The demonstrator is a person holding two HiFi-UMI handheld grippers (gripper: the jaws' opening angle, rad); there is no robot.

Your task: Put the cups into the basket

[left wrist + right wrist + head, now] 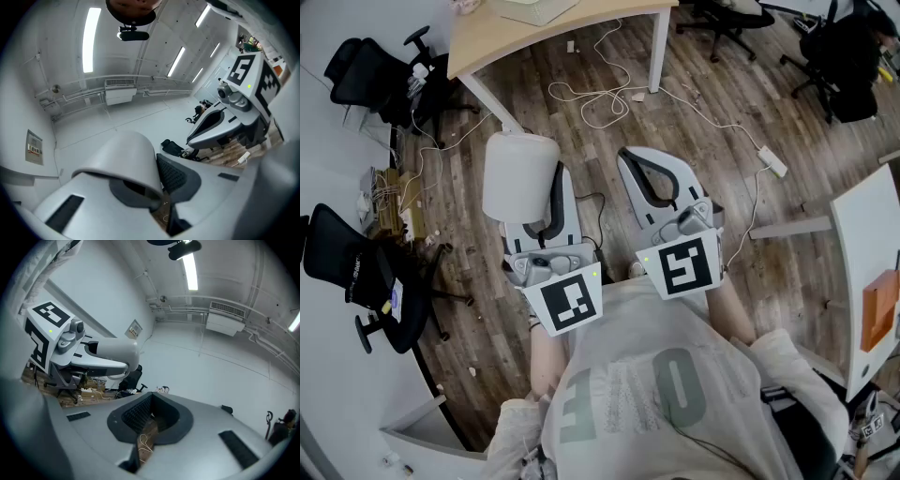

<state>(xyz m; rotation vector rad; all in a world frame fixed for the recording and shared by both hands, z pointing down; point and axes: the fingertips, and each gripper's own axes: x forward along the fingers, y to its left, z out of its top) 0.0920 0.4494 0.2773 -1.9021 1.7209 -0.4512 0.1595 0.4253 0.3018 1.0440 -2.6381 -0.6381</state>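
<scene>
A pale grey cup (pixel 519 176) hangs over the wooden floor in the head view. My left gripper (pixel 549 193) is shut on its wall at the rim. In the left gripper view the cup (pixel 123 157) fills the space at the jaws, its opening facing the camera, and the left gripper (pixel 158 190) pinches its edge. Beside it to the right, my right gripper (pixel 649 161) is held level with its fingers together. The right gripper view shows the right gripper (pixel 149 405) with nothing between its black pads. No basket appears in any view.
A wooden table (pixel 553 28) with white legs stands ahead. White cables (pixel 600 94) and a power strip (pixel 773 161) lie on the floor. Black office chairs (pixel 366 66) stand at the left. A white desk (pixel 872 234) with an orange box (pixel 881 309) is at the right.
</scene>
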